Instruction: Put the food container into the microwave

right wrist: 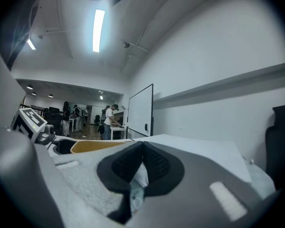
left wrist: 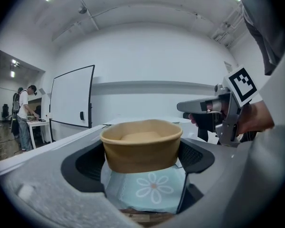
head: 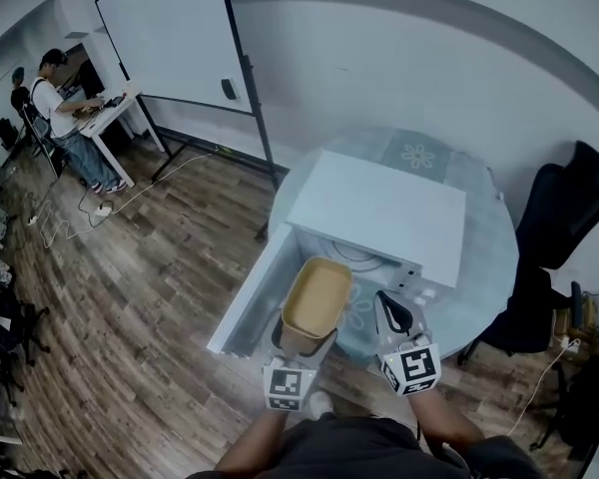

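Observation:
A tan paper food container [head: 316, 297] is held in the air in front of the white microwave [head: 379, 208], whose door [head: 252, 292] hangs open to the left. My left gripper [head: 304, 339] is shut on the food container [left wrist: 141, 148], its two black pads pressing the sides. My right gripper [head: 391, 312] sits just right of the container, its jaws shut with nothing between them; in the right gripper view the right gripper [right wrist: 141, 161] has its pads met, and the container's rim [right wrist: 92, 146] shows at left.
The microwave stands on a round table with a pale flowered cloth [head: 479, 257]. A black chair [head: 564, 218] is at the right. A whiteboard [head: 175, 33] stands at the back left, and a person [head: 60, 108] works at a desk far left.

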### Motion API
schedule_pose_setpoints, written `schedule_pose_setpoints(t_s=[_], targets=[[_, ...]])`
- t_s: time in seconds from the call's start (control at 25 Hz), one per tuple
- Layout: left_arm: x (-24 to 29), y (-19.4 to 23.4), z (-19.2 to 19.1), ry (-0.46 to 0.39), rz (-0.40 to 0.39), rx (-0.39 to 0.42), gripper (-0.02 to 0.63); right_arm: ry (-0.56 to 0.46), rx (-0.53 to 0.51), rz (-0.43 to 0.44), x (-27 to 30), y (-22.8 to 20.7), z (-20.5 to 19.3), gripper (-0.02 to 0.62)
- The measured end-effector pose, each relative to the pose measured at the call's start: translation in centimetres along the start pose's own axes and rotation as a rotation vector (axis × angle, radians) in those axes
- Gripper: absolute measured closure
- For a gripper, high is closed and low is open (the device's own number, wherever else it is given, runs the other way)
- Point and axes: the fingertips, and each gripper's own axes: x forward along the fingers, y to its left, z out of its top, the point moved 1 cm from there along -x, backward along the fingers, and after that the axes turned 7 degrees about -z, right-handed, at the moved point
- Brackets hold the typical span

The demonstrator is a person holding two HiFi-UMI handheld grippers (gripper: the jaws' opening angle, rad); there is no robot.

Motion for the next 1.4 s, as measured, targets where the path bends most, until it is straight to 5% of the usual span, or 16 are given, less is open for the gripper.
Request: schedule_pose_setpoints(t_s=[0.48,1.4], targets=[[2.4,2.4,-2.2,0.027,-0.062,-0.012,0.115,0.031,0.012,-0.070,1.9,0.6,-1.7,0.594],[10.2,3.5,-6.4,0.092,-0.027,-0.006,0.115,0.157,0.027,-0.047,5.2,-1.8,-9.6,0.594]])
